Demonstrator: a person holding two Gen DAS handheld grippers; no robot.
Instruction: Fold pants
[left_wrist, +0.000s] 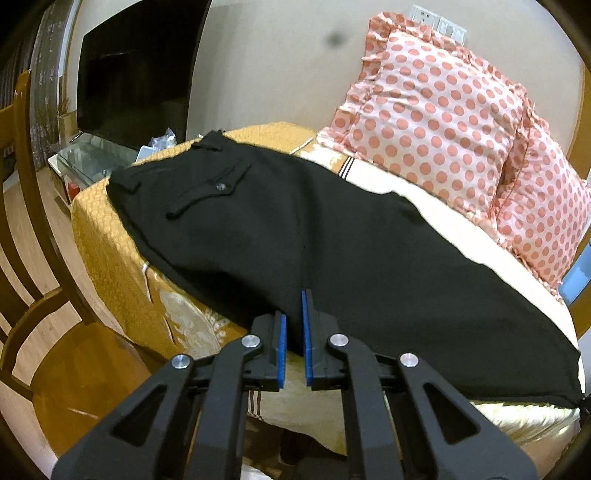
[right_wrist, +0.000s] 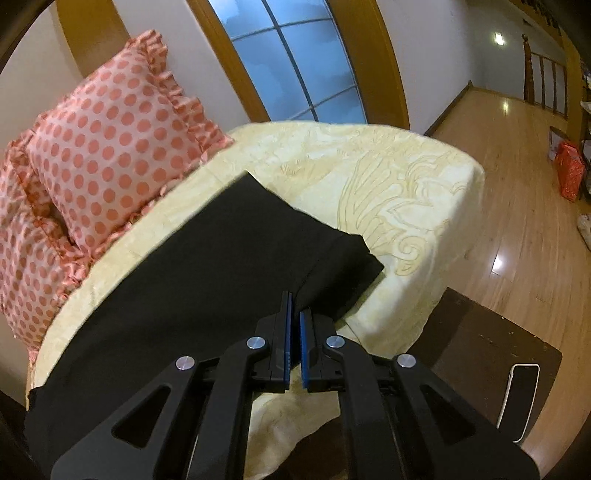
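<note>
Black pants (left_wrist: 295, 229) lie flat along a cushion covered in cream and gold cloth, waistband and back pocket at the far left, legs running right. My left gripper (left_wrist: 294, 314) is at the pants' near edge, jaws narrowly apart with the fabric edge between the blue pads (left_wrist: 306, 332). In the right wrist view the leg end of the pants (right_wrist: 221, 266) lies on the cream cover. My right gripper (right_wrist: 295, 314) has its jaws close together, pinching the near edge of the leg; the hem corner past it is lifted and folded.
Two pink polka-dot pillows (left_wrist: 436, 122) lean on the wall behind the pants. A wooden chair (left_wrist: 33, 258) and a TV (left_wrist: 136, 70) are at the left. A dark side table (right_wrist: 491, 350) with a white phone (right_wrist: 519, 398) stands at the right, over wooden floor.
</note>
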